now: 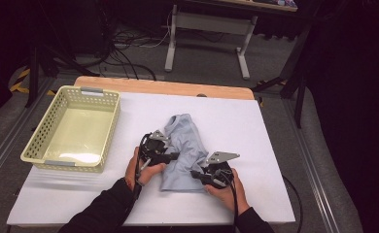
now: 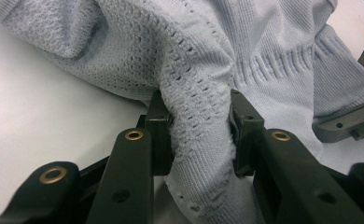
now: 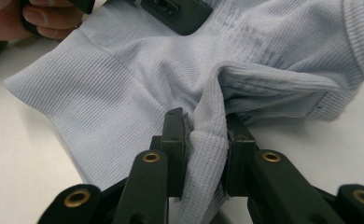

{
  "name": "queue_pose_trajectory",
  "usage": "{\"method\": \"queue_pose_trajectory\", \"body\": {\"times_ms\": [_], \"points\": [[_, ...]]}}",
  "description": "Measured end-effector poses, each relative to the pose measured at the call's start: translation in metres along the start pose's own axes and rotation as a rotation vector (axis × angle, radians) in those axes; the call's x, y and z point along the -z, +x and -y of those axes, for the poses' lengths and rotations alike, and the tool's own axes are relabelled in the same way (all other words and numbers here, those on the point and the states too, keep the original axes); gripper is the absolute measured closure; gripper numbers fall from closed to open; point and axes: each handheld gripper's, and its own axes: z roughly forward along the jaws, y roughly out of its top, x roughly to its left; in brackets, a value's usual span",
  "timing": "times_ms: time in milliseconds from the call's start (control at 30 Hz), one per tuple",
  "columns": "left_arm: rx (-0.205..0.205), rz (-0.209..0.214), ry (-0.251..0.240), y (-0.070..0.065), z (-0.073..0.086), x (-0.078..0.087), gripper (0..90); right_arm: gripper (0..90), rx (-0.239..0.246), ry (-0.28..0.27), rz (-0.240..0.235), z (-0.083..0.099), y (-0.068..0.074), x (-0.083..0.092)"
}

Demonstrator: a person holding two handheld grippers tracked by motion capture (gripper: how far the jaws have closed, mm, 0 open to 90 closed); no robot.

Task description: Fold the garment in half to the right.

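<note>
A pale blue knitted garment (image 1: 183,148) lies crumpled near the middle of the white table (image 1: 255,145), a little toward the person's side. The 2 grippers hold it from 2 sides.

The left gripper (image 1: 170,156) is at the 9 o'clock side of the garment, and the person's left hand (image 1: 141,171) grips it from below. In the left gripper view, the jaws are clamped on a bunched fold of the open-knit cloth (image 2: 199,116), which is squeezed between the 2 pads.

The right gripper (image 1: 196,174) is at about 5 o'clock from the garment's middle, close to the lower hem, with the right hand (image 1: 229,190) behind it. In the right gripper view, its jaws are pressed together on a raised ridge of the ribbed cloth (image 3: 207,135), and the fold stands up between the pads.

A pale yellow plastic basket (image 1: 46,128) stands at 9 o'clock from the garment, well apart from it, near the left edge of the table.
</note>
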Motion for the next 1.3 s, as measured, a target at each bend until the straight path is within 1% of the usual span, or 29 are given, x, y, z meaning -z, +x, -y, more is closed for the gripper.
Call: {"method": "queue_pose_trajectory", "body": {"times_ms": [367,700,867,1033,1300], "points": [[-0.003,0.002,-0.009,0.0000,0.0006,-0.0002,67.5,74.9,0.005,-0.003,0.006,0.0001,0.0007,0.0000],[-0.023,-0.007,-0.008,-0.0003,0.0008,0.0007,67.5,75.0,0.012,-0.006,0.013,0.0002,0.0016,-0.0001],[-0.015,-0.011,-0.015,-0.0016,0.0014,0.0009,67.6,75.1,0.012,-0.005,0.016,0.0002,0.0022,0.0000],[-0.026,-0.010,-0.014,-0.0009,0.0011,0.0004,67.5,75.1,0.021,-0.010,0.022,0.0009,0.0029,0.0002],[-0.025,-0.004,-0.019,-0.0003,0.0023,0.0009,67.4,75.0,0.017,-0.009,0.017,0.0007,0.0021,0.0001]]}}
